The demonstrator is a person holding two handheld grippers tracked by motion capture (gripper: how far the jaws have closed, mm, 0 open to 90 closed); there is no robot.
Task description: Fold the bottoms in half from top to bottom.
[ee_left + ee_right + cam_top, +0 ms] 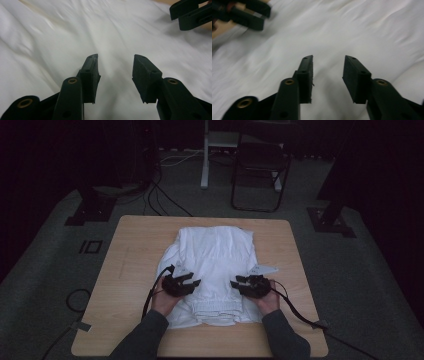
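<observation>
Folded white garment [215, 265] lying on the middle of a wooden table [130, 270], its elastic waistband [216, 309] toward the person's edge and the bulk of the cloth running away from it. We see the left gripper [192, 281] over the garment's left margin and the right gripper [239, 283] over its right margin, the two pointing inward at each other and well apart across the cloth. In the left gripper view the left gripper [115, 67] has its jaws parted, with bare cloth showing through the gap and nothing pinched; the right gripper view shows the right gripper [327, 67] in the same condition, jaws apart over the fabric and no fold caught between the pads. We judge the garment to be light, soft and wholly limp: it will sag and unfold wherever it is not supported, and smooth cloth may slide out of a shallow pinch. We would therefore take hold at the edges rather than in the flat middle, one gripper at each side, each closing over all layers of a folded margin or over the thicker gathered waistband, which offers the firmest bite. Lifting both sides together should keep the layers from slipping apart.
</observation>
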